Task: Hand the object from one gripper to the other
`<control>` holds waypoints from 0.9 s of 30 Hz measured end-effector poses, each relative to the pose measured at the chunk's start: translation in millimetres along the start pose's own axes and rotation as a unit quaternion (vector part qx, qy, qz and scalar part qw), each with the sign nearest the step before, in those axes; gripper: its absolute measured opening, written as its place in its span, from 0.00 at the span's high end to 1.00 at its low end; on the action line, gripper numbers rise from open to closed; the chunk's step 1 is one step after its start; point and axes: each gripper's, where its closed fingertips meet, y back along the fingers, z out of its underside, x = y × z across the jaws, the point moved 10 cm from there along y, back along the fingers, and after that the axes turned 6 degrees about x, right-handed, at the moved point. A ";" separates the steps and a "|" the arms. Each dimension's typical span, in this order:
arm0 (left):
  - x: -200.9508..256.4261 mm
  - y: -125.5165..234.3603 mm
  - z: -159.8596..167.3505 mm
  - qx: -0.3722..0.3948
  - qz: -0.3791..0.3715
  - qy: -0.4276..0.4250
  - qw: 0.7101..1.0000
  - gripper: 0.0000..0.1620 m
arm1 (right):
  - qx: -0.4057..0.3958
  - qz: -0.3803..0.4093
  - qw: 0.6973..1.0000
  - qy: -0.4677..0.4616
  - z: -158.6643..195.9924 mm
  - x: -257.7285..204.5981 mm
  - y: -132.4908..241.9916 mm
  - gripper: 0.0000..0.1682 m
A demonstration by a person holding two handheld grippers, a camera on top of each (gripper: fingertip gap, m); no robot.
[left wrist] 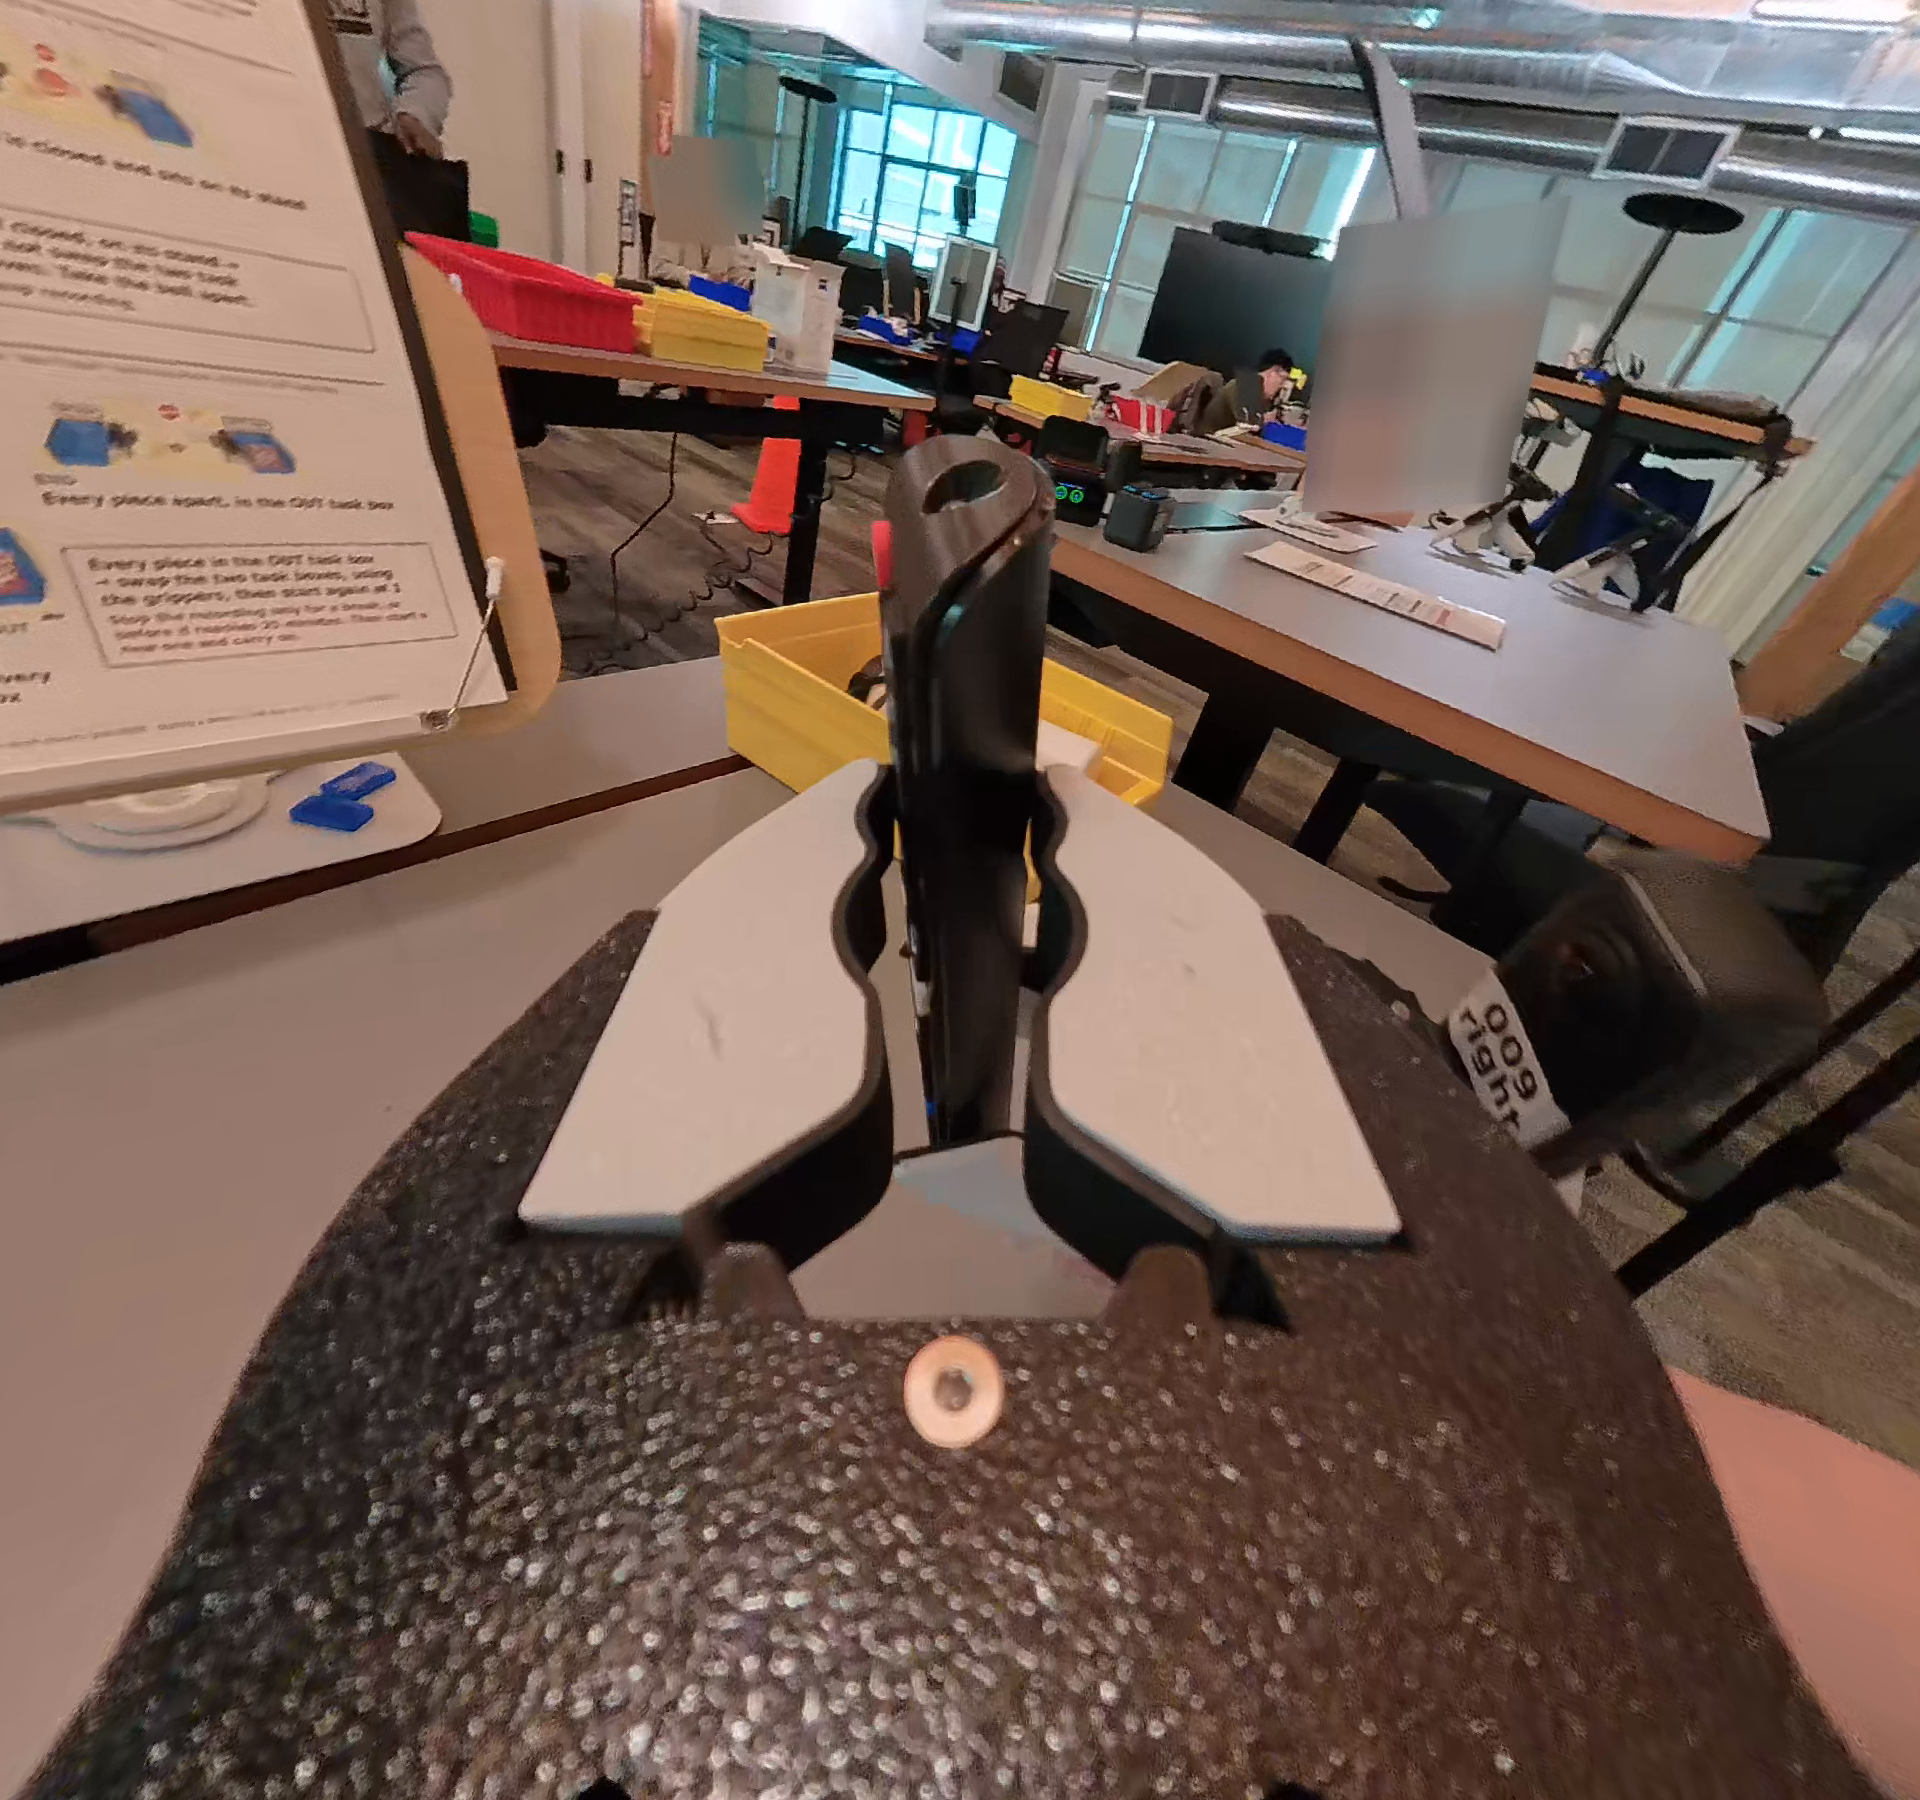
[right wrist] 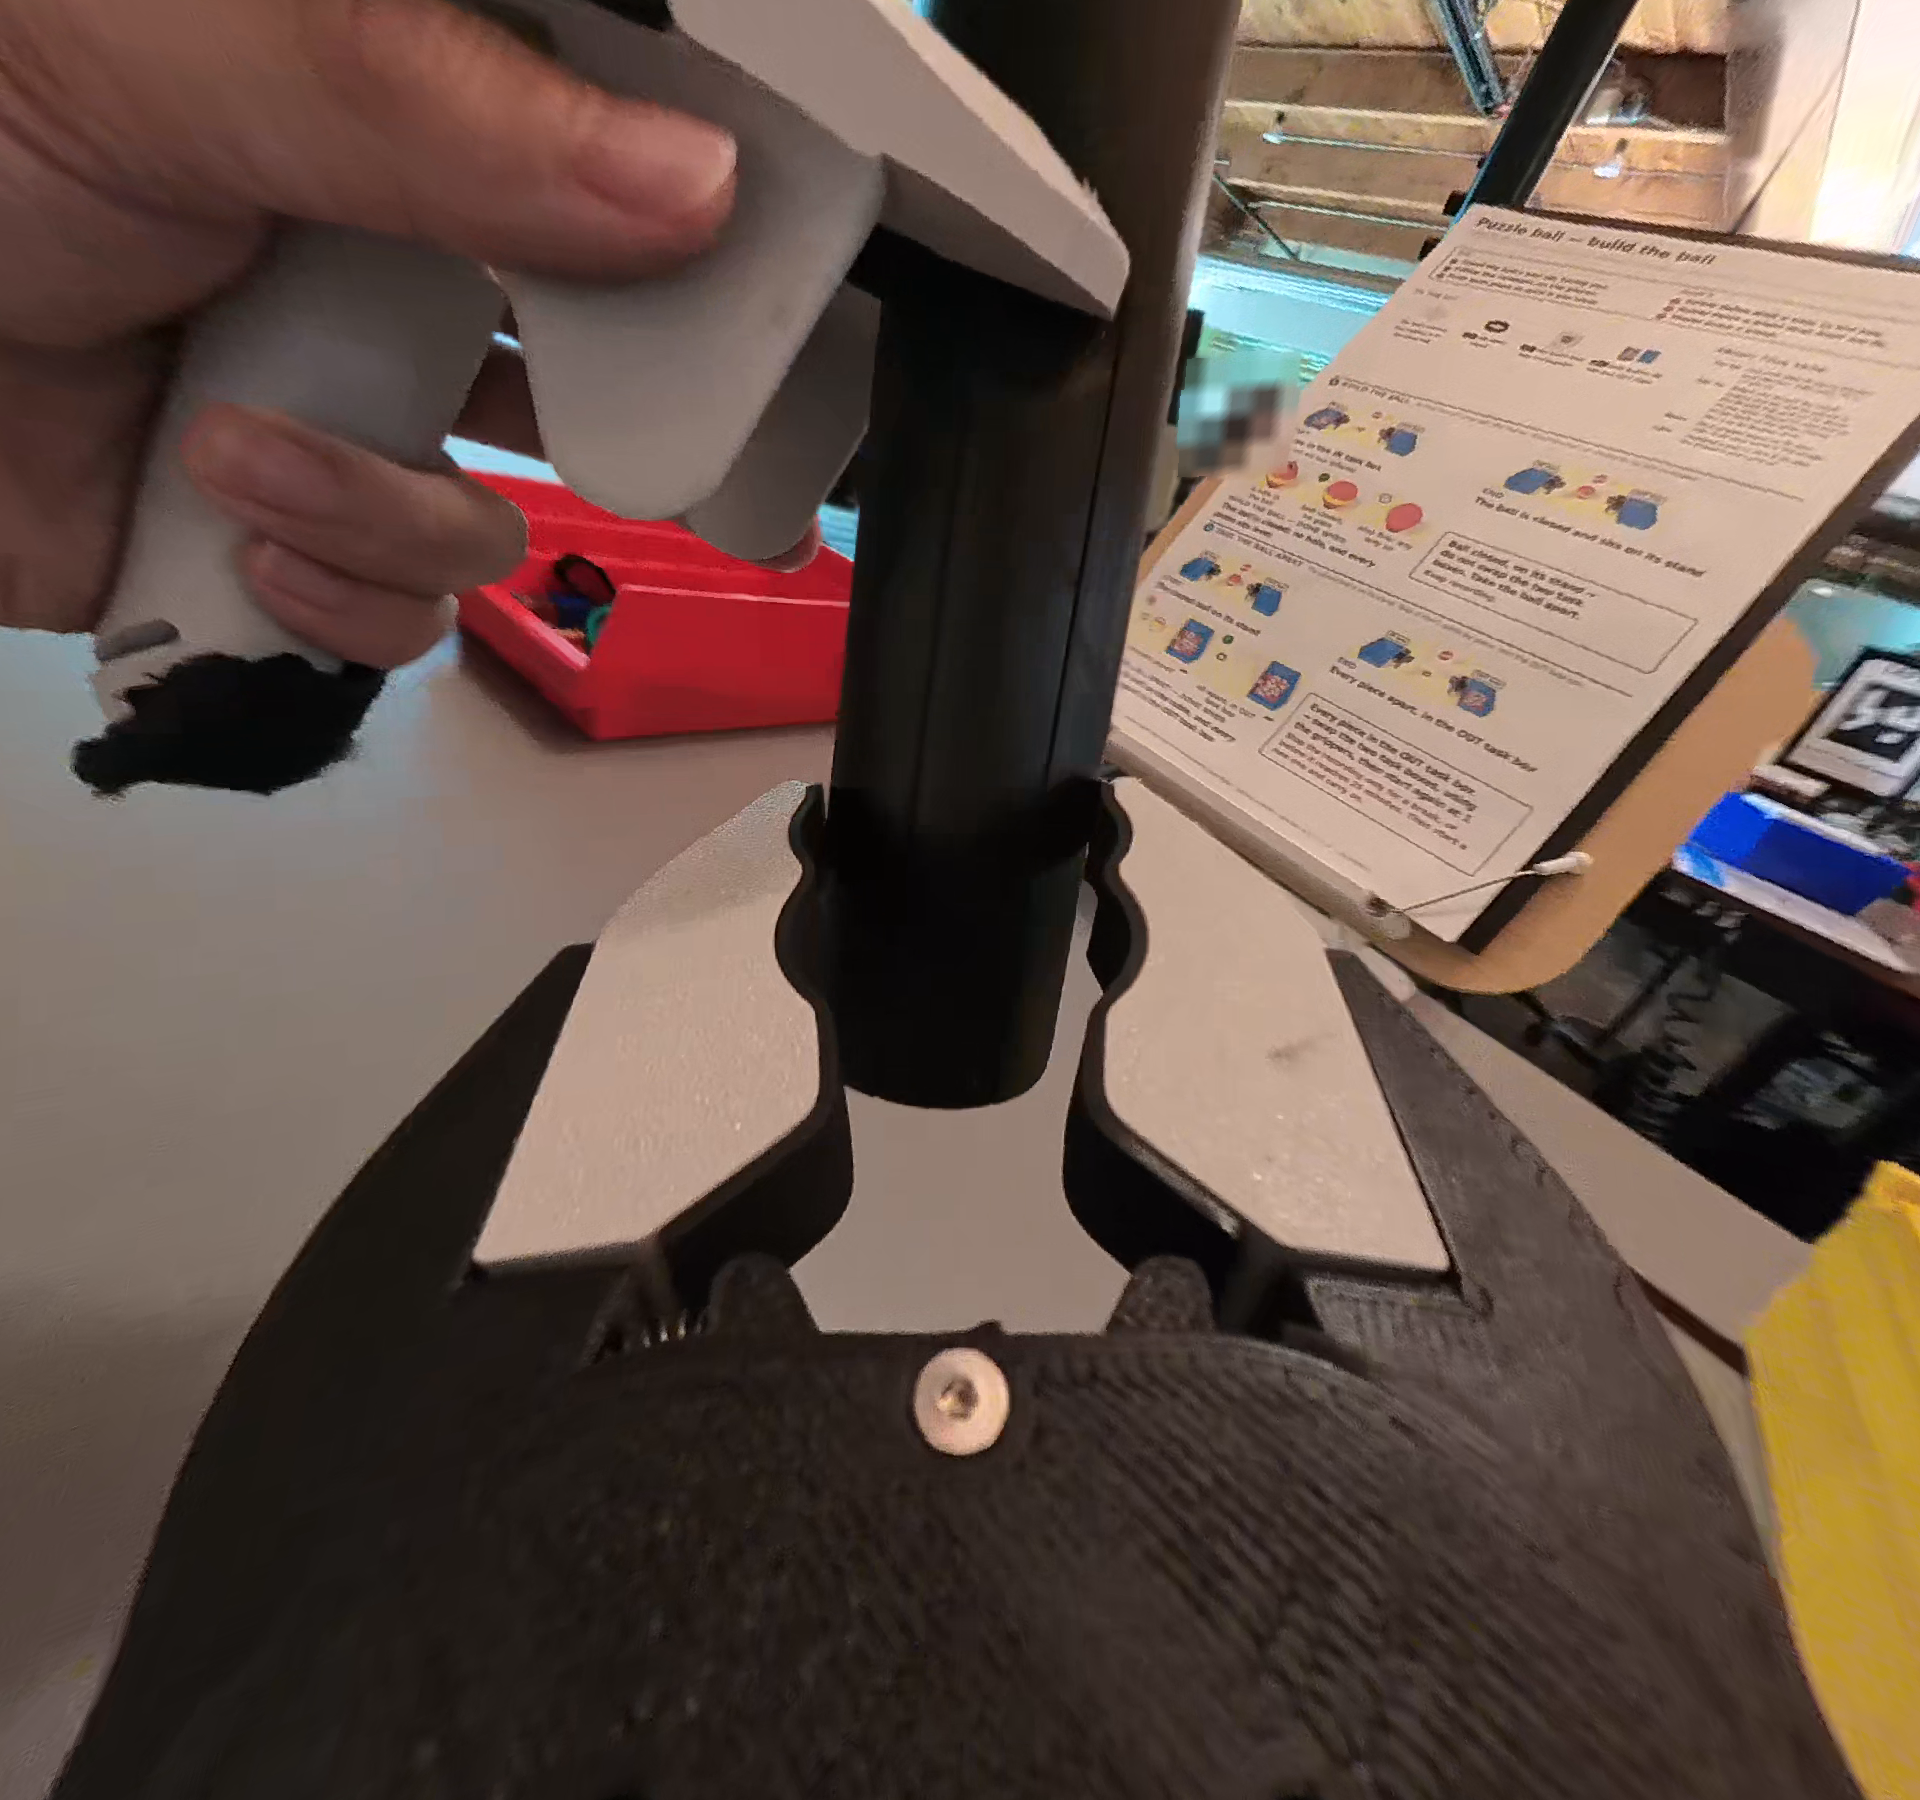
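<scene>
The left gripper (left wrist: 961,877) is pinched on a black curved piece (left wrist: 961,711), a rolled, tube-like part with a round hole near its top and a small red tab on its left edge; the piece stands upright between the grey fingers (left wrist: 727,1002), rising well above their tips. Behind the black piece sits a yellow bin (left wrist: 790,701) on the grey table (left wrist: 208,1179); left of the piece an instruction sheet (left wrist: 187,348) leans on a wooden stand; beyond the yellow bin, on a farther table, lie a red tray (left wrist: 530,296) and more yellow bins.

In the right wrist view the right gripper (right wrist: 956,877) has its jaws closed against the lower end of the same black piece (right wrist: 966,659), touching it on both sides; the piece runs up out of the frame. Just above and left of the piece a person's hand (right wrist: 260,244) grips the grey handle of the left gripper (right wrist: 727,192), whose finger meets the piece higher up. Behind the piece lies a red tray (right wrist: 675,628) holding small coloured parts; right of the piece stands the instruction sheet (right wrist: 1507,555).
</scene>
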 end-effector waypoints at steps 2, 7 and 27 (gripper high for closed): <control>3.5 -1.0 -2.3 0.004 0.024 -0.018 1.000 0.84 | 0.022 -0.022 0.998 -0.049 -1.1 2.5 1.3 0.71; 8.3 1.9 -9.8 0.032 0.059 -0.044 0.997 0.71 | 0.090 -0.052 0.985 -0.137 -11.1 13.1 9.3 0.71; -25.1 46.4 52.2 -0.041 0.090 -0.004 0.995 0.75 | -0.328 0.280 0.883 -0.183 61.0 281.7 74.6 0.71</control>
